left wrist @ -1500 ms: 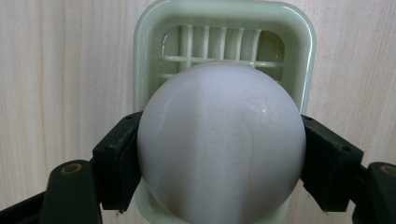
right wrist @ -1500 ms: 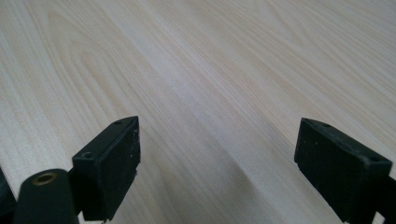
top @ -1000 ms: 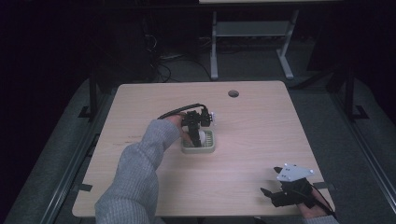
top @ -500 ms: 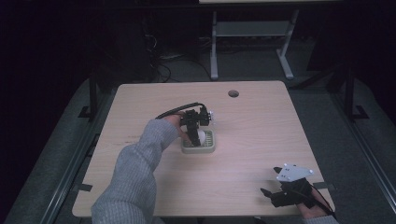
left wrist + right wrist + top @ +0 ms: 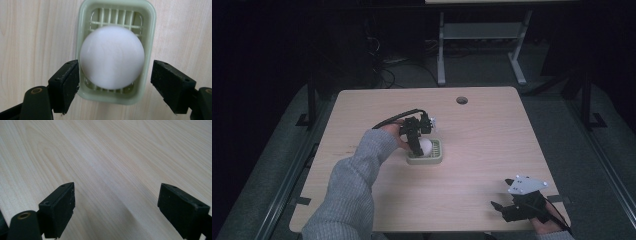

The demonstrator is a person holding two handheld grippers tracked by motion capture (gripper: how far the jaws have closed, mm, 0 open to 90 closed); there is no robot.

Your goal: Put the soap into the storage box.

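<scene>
table (image 5: 492, 130): light wood, round cable hole (image 5: 461, 100) near the far edge at about 12 o'clock
tray (image 5: 147, 32): pale green slatted soap-dish type, rounded rectangle, sits just left of table centre; in the high view its long axis runs 3–9 o'clock across the table, in the left gripper view it runs 12–6
ball (image 5: 112, 57): white, smooth, round so no long axis or heading to report; rests on the tray slats, toward the tray's 6 o'clock end in the left gripper view
left gripper (image 5: 115, 82): above the tray, camera looking straight down; jaws spread wide, one at the ball's 9 o'clock nearly at its surface, the other at 3 o'clock with a visible gap; nothing gripped
left sleeve (image 5: 347, 195): grey knit, comes in from 6 o'clock toward the tray
right gripper (image 5: 116, 207): near the table's 5 o'clock corner, well apart from the tray; jaws wide apart, bare wood between them, holding nothing
right gripper top: grey three-cornered plate (image 5: 526, 184) visible in the high view
</scene>
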